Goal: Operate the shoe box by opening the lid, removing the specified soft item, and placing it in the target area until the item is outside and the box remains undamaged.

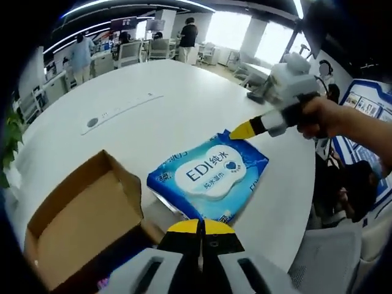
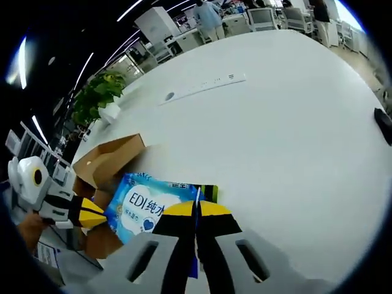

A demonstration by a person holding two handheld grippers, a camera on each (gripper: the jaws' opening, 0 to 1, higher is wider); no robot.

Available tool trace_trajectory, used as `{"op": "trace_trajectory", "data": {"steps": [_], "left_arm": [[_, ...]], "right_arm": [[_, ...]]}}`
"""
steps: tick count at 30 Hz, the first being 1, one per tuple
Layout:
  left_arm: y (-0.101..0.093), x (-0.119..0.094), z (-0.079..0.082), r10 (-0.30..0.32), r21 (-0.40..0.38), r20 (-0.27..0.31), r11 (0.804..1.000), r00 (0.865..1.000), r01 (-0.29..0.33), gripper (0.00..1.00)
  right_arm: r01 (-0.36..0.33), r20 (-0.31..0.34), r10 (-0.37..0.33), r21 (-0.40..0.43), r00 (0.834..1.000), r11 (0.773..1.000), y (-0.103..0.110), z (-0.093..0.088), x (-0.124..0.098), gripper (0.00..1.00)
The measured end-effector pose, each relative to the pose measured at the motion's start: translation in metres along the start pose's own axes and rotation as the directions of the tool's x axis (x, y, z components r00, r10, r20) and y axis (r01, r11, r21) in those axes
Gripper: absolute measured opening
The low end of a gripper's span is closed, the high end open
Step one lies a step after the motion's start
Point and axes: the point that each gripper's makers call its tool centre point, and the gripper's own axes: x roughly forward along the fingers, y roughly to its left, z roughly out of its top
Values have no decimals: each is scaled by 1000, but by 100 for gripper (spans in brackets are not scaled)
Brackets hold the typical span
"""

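The flat blue plastic pack of wet wipes [image 1: 208,177] lies on the big white table [image 1: 171,104], outside the open brown cardboard shoe box [image 1: 82,220]. In the left gripper view, the left tongs [image 1: 200,228] have their yellow tips pressed together, with nothing between them, just before the pack's near edge. The right tongs [image 2: 196,208] pinch the pack's far corner. The box sits beside the pack, left of the left tongs.
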Motion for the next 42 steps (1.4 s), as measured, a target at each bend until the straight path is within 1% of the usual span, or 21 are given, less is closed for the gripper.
{"op": "trace_trajectory", "data": {"steps": [3, 4, 5, 9, 12, 15, 20, 23, 31, 34, 39, 42], "left_arm": [[3, 3, -1, 15, 27, -19, 1000, 1000, -14, 0], [4, 3, -1, 24, 51, -28, 998, 999, -23, 0], [3, 4, -1, 22, 53, -29, 998, 999, -21, 0], [2, 10, -5, 38, 101, -73, 994, 997, -31, 0], [1, 14, -8, 48, 136, -96, 990, 994, -34, 0], [2, 15, -8, 57, 155, -98, 987, 994, -42, 0], [3, 14, -8, 57, 156, -97, 987, 994, -41, 0], [3, 15, -10, 77, 200, -102, 978, 992, -56, 0], [-1, 17, -17, 98, 266, -130, 962, 987, -61, 1], [-1, 14, -17, 119, 288, -129, 955, 985, -78, 3], [-4, 11, -16, 102, 277, -115, 959, 988, -67, 9], [-6, 8, -14, 89, 257, -95, 964, 991, -62, 12]], "right_arm": [[2, 5, -2, 9, 1000, 1000, -1, 0, 4, 0], [4, 6, -4, 12, 1000, 1000, -1, 0, 5, 0], [4, 8, -5, 13, 1000, 1000, -1, 0, 5, 0], [13, 7, -13, 31, 1000, 999, -5, -2, 12, 0], [20, 3, -20, 37, 1000, 999, -7, -5, 14, 0], [19, 18, -20, 37, 1000, 999, -7, -3, 14, 0], [13, 33, -14, 39, 999, 999, -5, 0, 13, 0], [18, 31, -19, 35, 999, 999, -5, -1, 15, 0], [26, 40, -27, 29, 999, 999, -7, -2, 13, 1], [28, 43, -28, -14, 999, 1000, -7, -1, 10, 2], [32, 44, -30, -39, 999, 999, -7, -1, 4, 2], [50, 52, -47, -65, 998, 997, -10, 0, -1, 1]]}}
